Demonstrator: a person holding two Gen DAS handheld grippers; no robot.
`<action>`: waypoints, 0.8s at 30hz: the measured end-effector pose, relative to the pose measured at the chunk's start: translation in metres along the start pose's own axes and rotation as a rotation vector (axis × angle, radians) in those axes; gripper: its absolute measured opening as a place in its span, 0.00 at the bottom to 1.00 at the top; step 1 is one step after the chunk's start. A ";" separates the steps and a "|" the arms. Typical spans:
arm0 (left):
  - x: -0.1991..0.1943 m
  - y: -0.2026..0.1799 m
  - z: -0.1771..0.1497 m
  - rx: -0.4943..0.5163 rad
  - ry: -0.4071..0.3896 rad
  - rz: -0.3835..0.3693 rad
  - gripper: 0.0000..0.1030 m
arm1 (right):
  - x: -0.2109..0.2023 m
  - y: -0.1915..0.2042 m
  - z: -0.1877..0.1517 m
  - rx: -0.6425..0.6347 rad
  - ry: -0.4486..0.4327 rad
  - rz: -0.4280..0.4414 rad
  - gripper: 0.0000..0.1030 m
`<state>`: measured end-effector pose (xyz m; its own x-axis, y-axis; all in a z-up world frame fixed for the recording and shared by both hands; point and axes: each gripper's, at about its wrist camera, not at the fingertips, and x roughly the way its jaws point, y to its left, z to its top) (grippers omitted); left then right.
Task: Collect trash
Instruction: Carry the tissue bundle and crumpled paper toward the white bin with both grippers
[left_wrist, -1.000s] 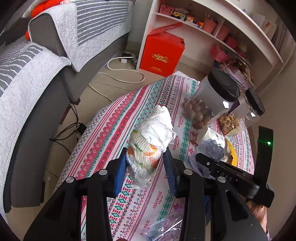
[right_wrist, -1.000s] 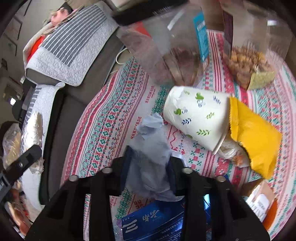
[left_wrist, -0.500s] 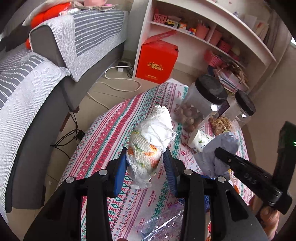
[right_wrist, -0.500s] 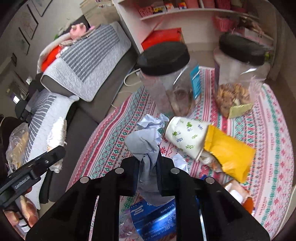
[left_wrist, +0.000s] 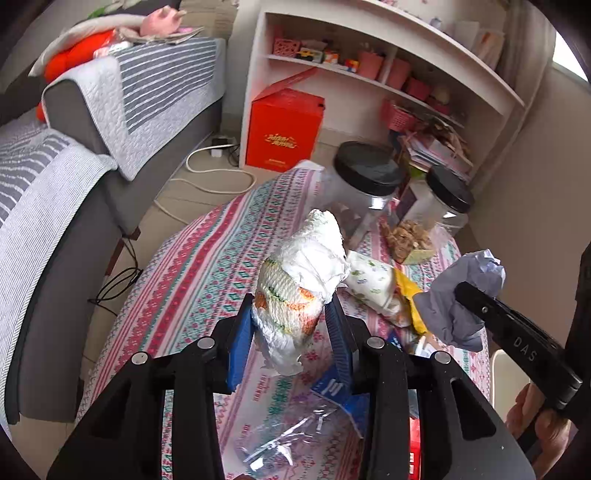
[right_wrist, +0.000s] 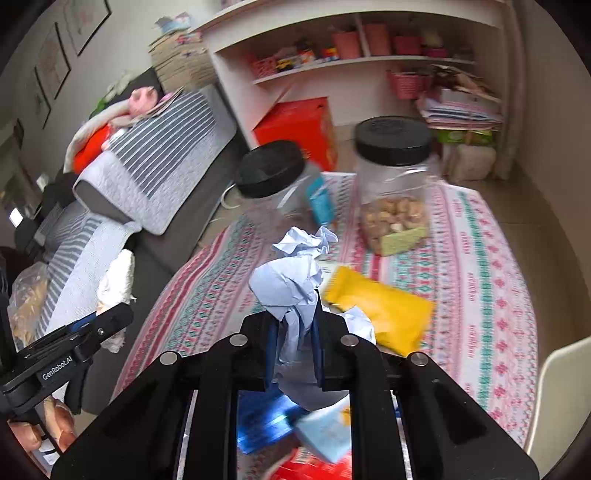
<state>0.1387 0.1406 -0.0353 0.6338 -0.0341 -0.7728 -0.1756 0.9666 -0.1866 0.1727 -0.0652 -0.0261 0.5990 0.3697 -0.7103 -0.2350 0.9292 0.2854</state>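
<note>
Your left tool (left_wrist: 291, 332) is clamped on a rolled white bundle (left_wrist: 299, 291), its blue pads (left_wrist: 236, 347) pressing the lower part from both sides. The bundle's long axis runs along the fingers and away from you, so its plain white end points up and toward the jars while its printed orange-and-green part sits between the pads and a crumpled tail hangs below them. It is held above the surface (left_wrist: 192, 280), touching nothing there.

Your right tool (right_wrist: 293, 339) is pinched almost fully closed on a pale blue paper wad (right_wrist: 291, 284). The wad is squeezed thin between the pads; its crumpled head bulges out past the fingertips, pointing away from you and upward, and a loose end hangs below. In the left wrist view the same wad (left_wrist: 461, 295) shows at the right, lifted above the surface, with your hand (left_wrist: 535, 424) on the handle below it.

On the surface lie a paper cup (left_wrist: 369, 284) on its side with a yellow wrapper (right_wrist: 380, 310) beside it, a clear plastic wrapper (left_wrist: 280, 439) near you, and a blue packet (right_wrist: 266, 421) under the right tool. Two black-lidded jars (right_wrist: 391, 177) stand at the far edge. The right wrist view is blurred in its lower part, so the packets there cannot be read clearly.
</note>
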 end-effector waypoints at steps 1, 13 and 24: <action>-0.001 -0.006 -0.001 0.007 -0.006 -0.004 0.37 | -0.005 -0.007 -0.001 0.012 -0.011 -0.009 0.14; -0.001 -0.060 -0.017 0.095 -0.025 -0.059 0.37 | -0.054 -0.075 -0.015 0.108 -0.103 -0.122 0.15; 0.000 -0.111 -0.033 0.175 -0.041 -0.122 0.38 | -0.097 -0.141 -0.038 0.201 -0.190 -0.271 0.15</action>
<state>0.1337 0.0254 -0.0349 0.6733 -0.1464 -0.7247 0.0356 0.9855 -0.1660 0.1188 -0.2322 -0.0220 0.7542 0.0860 -0.6510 0.0949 0.9667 0.2377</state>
